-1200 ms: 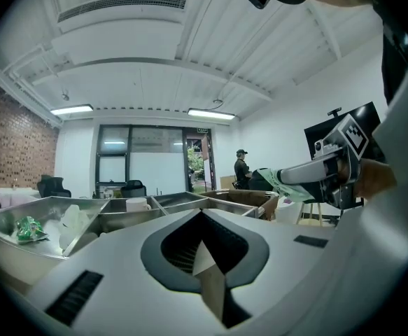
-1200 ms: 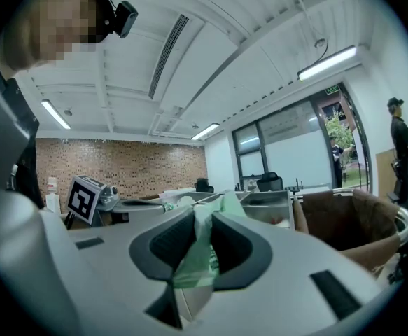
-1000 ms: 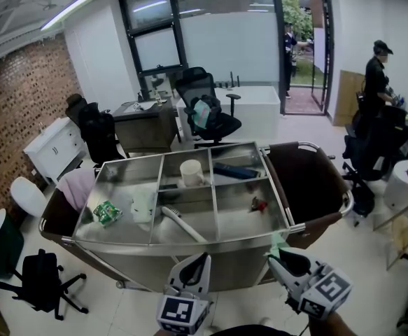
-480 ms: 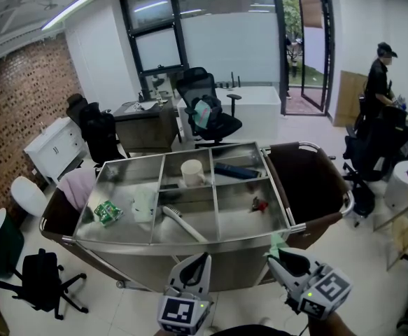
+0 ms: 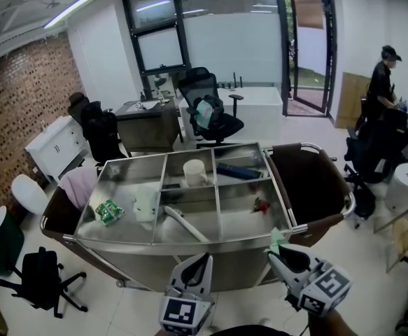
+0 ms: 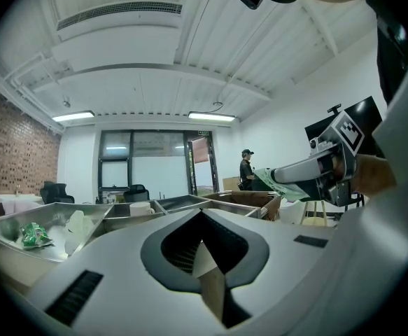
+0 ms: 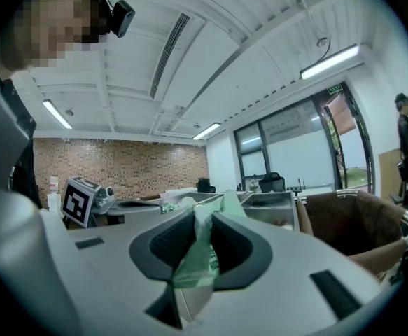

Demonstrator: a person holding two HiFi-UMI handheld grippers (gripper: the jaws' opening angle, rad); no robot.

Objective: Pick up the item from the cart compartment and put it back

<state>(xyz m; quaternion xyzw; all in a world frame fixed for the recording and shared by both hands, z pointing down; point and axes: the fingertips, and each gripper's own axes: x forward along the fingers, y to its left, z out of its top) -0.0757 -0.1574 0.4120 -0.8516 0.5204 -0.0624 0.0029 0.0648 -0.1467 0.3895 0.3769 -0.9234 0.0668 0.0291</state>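
A steel cart [image 5: 155,247] with several open compartments stands in front of me. My right gripper [image 5: 279,252] hovers just off its near right corner, shut on a light green packet [image 5: 276,241]. In the right gripper view that green packet [image 7: 202,250] is pinched between the jaws, which point almost level. My left gripper [image 5: 197,259] hangs before the cart's near wall, jaws together with nothing in them; the left gripper view shows the same shut tips [image 6: 202,214]. Another green packet [image 5: 108,211] lies in the cart's left compartment.
The compartments hold a white cup [image 5: 194,172], a white brush [image 5: 183,222], a crumpled white thing [image 5: 144,203], a dark blue item [image 5: 237,171] and a small red item [image 5: 261,204]. Brown bags [image 5: 308,180] hang at both cart ends. A person [image 5: 382,82] stands far right; office chairs [image 5: 210,114] behind.
Both grippers hold the same places and the right one keeps the green packet. In the background the person in the doorway has gone from view.
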